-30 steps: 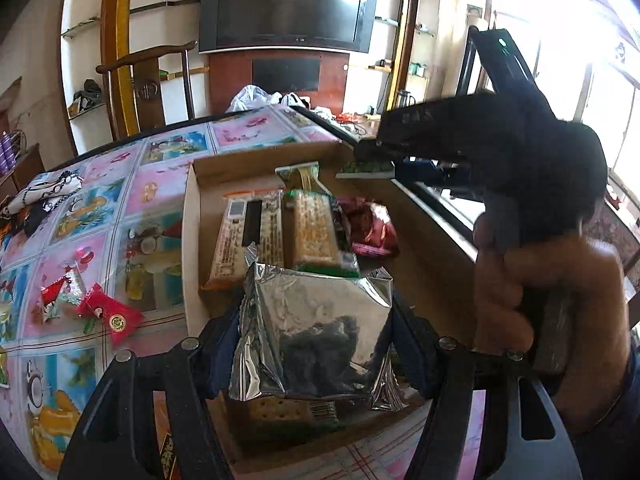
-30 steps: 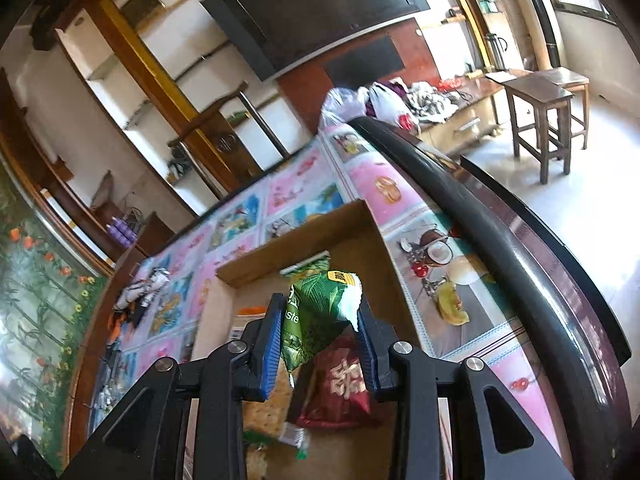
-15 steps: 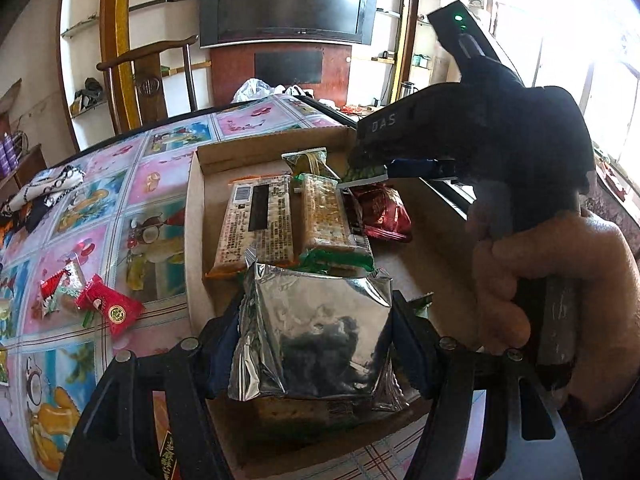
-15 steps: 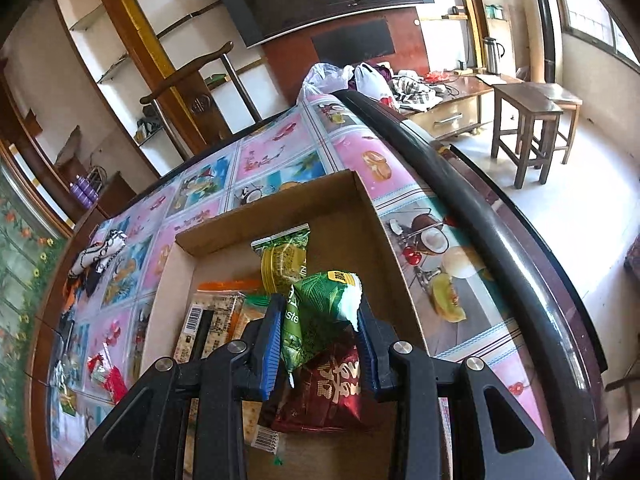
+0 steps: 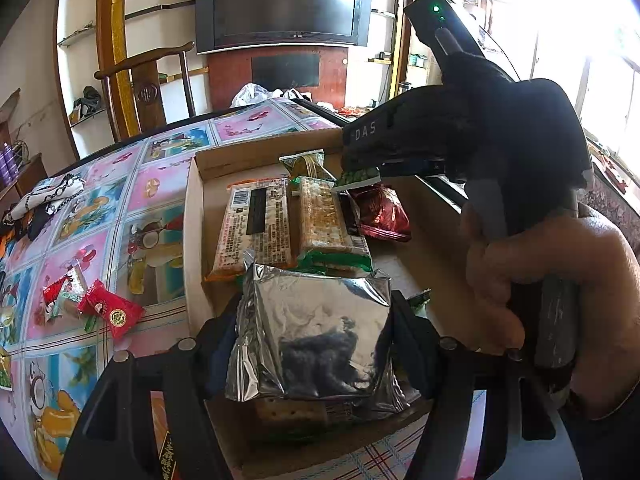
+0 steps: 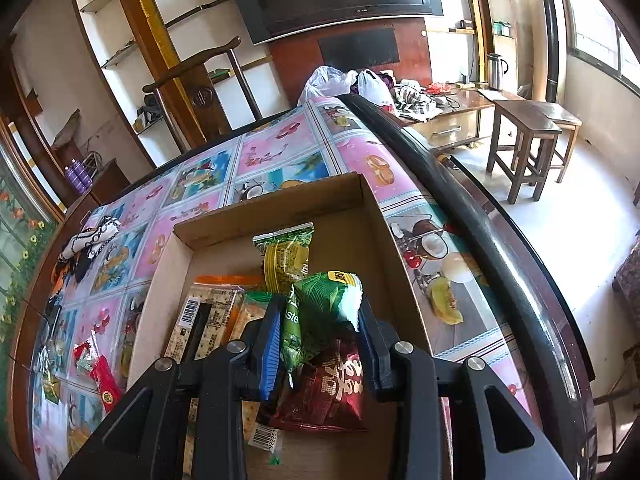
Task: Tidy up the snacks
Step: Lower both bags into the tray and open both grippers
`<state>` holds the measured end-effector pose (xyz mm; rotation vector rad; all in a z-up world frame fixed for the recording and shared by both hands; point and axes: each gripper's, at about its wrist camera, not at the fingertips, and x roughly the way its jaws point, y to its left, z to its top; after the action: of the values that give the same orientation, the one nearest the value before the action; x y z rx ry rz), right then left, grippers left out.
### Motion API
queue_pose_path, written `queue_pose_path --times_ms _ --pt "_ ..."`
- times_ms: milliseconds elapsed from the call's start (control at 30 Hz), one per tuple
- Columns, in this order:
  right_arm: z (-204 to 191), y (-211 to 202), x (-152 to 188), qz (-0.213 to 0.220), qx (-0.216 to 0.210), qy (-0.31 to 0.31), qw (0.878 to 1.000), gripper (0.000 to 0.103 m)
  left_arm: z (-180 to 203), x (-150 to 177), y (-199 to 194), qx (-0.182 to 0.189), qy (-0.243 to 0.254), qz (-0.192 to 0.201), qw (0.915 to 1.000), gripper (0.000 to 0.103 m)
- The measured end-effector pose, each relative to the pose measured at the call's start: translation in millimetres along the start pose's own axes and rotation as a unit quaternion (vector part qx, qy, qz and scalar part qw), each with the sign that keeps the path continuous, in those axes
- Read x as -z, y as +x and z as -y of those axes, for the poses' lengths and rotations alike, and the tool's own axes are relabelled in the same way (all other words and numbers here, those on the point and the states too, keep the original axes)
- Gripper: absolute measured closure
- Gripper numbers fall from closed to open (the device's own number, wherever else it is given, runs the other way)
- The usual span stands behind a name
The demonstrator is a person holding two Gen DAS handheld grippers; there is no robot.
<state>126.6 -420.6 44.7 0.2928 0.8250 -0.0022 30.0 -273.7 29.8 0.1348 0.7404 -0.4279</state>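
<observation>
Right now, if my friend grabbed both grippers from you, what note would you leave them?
Left gripper: shut on a silver foil packet, held over the near end of the cardboard box.
Right gripper: shut on a green snack packet, held above the dark red snack bag in the box.
Done: two long cracker packs, a small yellow-green packet and the red bag lie in the box.
Left: put down both held packets, then fetch the small red snack packets on the table, left of the box.
</observation>
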Motion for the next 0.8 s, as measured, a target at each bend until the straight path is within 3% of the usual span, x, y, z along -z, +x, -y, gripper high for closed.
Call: queue_pose_path --times_ms 367,800 --pt "-0.8 -1.7 0.9 0.002 -0.002 0.004 1.000 0.065 0.8 0.2 -1.3 0.004 0.001 0.005 1.0000 0.033" --pt "9.4 -18.1 0.2 0.035 -0.019 0.033 0.999 0.063 -4.8 -2.7 -10.5 0.026 -0.011 0.023 0.9993 0.030"
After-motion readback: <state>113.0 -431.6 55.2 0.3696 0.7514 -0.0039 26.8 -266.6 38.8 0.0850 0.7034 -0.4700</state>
